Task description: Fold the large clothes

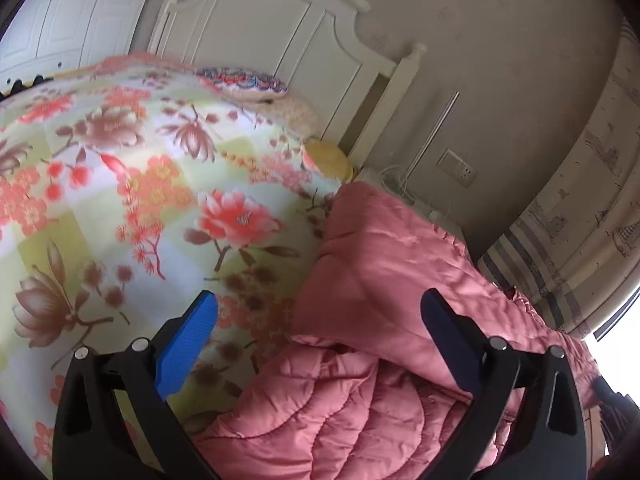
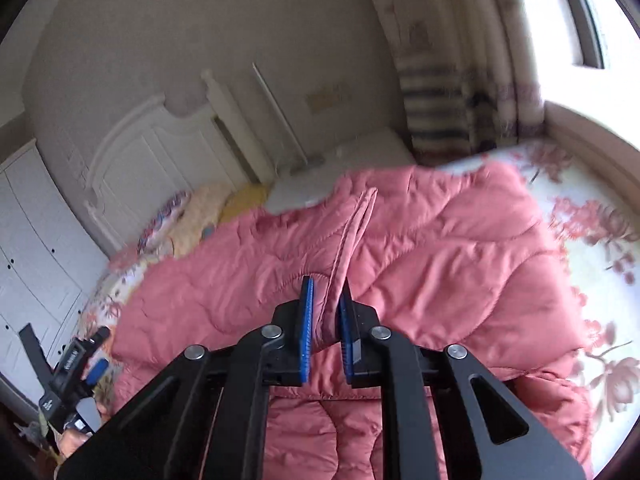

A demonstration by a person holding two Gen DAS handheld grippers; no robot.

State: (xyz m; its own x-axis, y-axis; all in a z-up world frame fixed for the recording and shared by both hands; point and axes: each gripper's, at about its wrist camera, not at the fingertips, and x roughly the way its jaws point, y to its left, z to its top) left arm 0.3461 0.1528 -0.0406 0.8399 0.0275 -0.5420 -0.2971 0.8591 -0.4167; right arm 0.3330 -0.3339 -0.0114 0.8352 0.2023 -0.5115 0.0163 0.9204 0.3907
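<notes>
Underneath everything lies a bed [image 1: 120, 184] spread with a floral cover of coral and brown blossoms on pale green and white squares. At its far end stands a white panelled headboard [image 1: 280, 36] against a beige wall, with patterned pillows [image 1: 248, 82] stacked below it, a white wardrobe [image 2: 36, 240] on the left and a striped curtain [image 2: 436, 120] by the bright window on the right. A pink coat [image 2: 420, 248] sprawls across the near right part of the bed, puffy and quilted in curved stitch lines, with a slight sheen. The right hand-held gripper [image 2: 326, 312] is clamped on a raised fold of the coat. The left hand-held gripper [image 1: 320, 312] gapes wide above the coat's edge, gripping nothing.
</notes>
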